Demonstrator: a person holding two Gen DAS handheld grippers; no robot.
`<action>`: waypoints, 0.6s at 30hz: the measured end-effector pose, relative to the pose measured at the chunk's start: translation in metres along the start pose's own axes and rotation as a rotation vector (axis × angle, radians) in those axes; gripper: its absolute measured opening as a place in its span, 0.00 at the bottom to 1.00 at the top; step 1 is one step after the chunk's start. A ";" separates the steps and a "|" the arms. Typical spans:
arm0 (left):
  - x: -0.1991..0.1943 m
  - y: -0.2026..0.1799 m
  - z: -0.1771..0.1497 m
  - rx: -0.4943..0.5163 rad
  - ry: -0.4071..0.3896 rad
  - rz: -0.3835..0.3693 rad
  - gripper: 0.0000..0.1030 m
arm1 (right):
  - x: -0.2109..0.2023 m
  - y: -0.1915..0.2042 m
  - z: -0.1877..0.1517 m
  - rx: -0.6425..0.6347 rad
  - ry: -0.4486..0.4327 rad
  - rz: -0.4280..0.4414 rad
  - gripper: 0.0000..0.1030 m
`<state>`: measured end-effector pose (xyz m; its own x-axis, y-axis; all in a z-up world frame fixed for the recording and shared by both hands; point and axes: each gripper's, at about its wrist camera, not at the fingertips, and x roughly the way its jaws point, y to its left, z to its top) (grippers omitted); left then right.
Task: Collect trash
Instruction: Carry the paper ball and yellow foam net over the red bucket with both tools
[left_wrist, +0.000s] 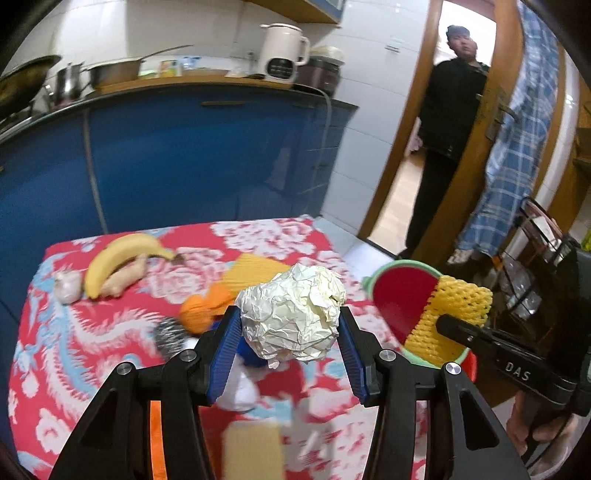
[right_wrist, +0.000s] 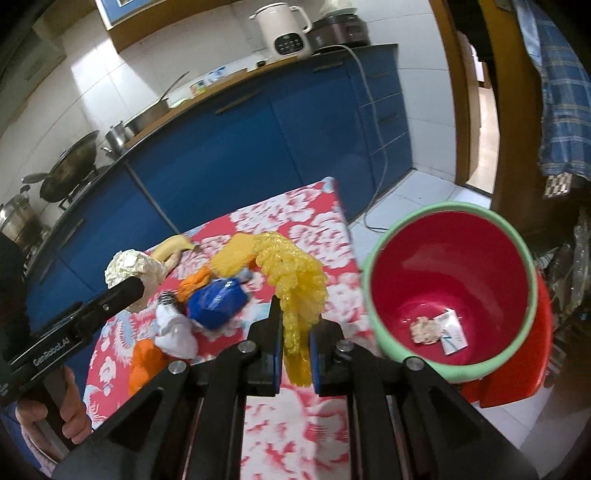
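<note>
My left gripper (left_wrist: 290, 325) is shut on a crumpled ball of cream paper (left_wrist: 291, 314), held above the flowered red tablecloth (left_wrist: 92, 350). My right gripper (right_wrist: 293, 332) is shut on a yellow foam fruit net (right_wrist: 291, 273), which hangs over the table edge beside the red bin with a green rim (right_wrist: 452, 291). Two small scraps of paper lie at the bin's bottom. In the left wrist view the net (left_wrist: 454, 314) and the right gripper's finger sit in front of the bin (left_wrist: 402, 295). The paper ball (right_wrist: 129, 266) also shows at the left in the right wrist view.
On the cloth lie a banana (left_wrist: 118, 258), a ginger root (left_wrist: 122, 280), garlic (left_wrist: 68, 286), orange peel (left_wrist: 201, 310), a steel scourer (left_wrist: 170, 332), a blue wrapper (right_wrist: 218, 301) and white tissue (right_wrist: 175, 332). Blue cabinets (left_wrist: 184, 166) stand behind. A person (left_wrist: 447, 129) stands in the doorway.
</note>
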<state>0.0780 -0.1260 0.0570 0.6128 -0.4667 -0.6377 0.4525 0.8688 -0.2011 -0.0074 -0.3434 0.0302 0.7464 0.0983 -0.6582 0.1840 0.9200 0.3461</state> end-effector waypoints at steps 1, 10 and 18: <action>0.003 -0.006 0.001 0.006 0.004 -0.009 0.52 | -0.001 -0.004 0.001 0.002 -0.001 -0.006 0.14; 0.036 -0.064 0.009 0.090 0.047 -0.072 0.52 | -0.005 -0.055 0.005 0.056 -0.014 -0.064 0.14; 0.078 -0.109 0.004 0.156 0.114 -0.105 0.52 | 0.009 -0.105 0.002 0.141 0.002 -0.105 0.14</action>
<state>0.0792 -0.2578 0.0324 0.4841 -0.5240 -0.7008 0.6103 0.7761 -0.1588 -0.0191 -0.4402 -0.0106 0.7173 0.0054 -0.6967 0.3488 0.8629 0.3657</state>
